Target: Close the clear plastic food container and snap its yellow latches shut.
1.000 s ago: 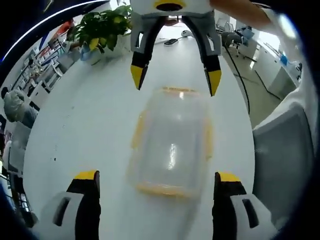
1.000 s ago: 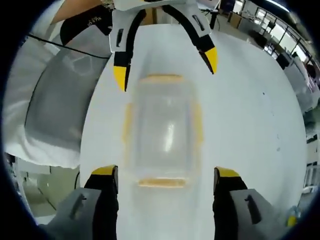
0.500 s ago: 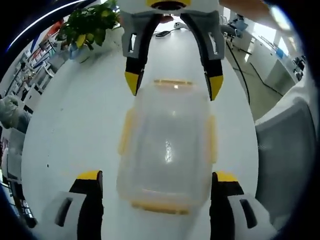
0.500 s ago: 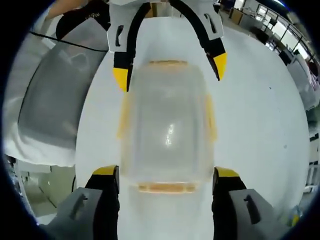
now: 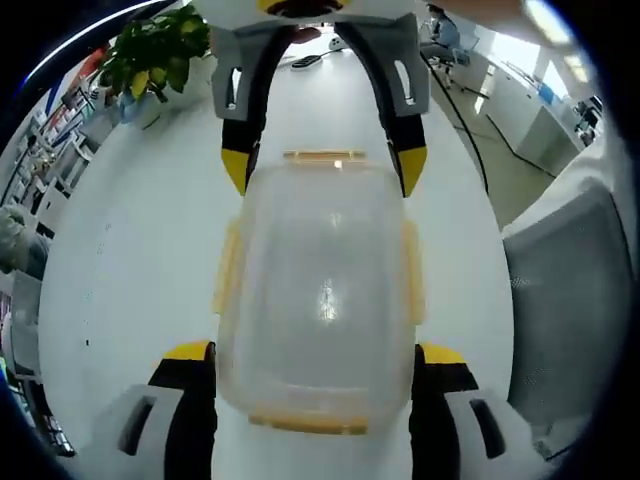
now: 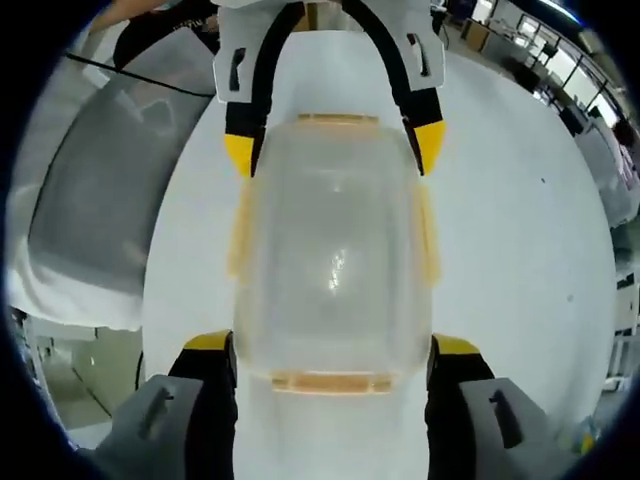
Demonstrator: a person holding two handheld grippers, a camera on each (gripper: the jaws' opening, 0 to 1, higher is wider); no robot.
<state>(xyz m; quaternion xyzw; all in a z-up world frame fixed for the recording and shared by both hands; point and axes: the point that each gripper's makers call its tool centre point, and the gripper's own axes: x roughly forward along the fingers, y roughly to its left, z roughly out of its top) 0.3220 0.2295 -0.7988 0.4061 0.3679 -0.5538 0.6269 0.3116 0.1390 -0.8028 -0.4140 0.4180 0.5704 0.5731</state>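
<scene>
The clear plastic food container point(image 5: 318, 290) sits lid-on upon the white table point(image 5: 130, 250), squarely between the two claws, which face each other from opposite ends. The left gripper point(image 5: 312, 356) is spread wide, its yellow-tipped jaws flanking the near end of the container; whether they touch its sides, I cannot tell. The right gripper point(image 6: 332, 350) is likewise splayed, straddling its own end. Yellow latches point(image 6: 426, 236) run along the container's sides and ends, lying between each claw's jaws. A potted plant point(image 5: 150, 55) stands well beyond the far claw.
</scene>
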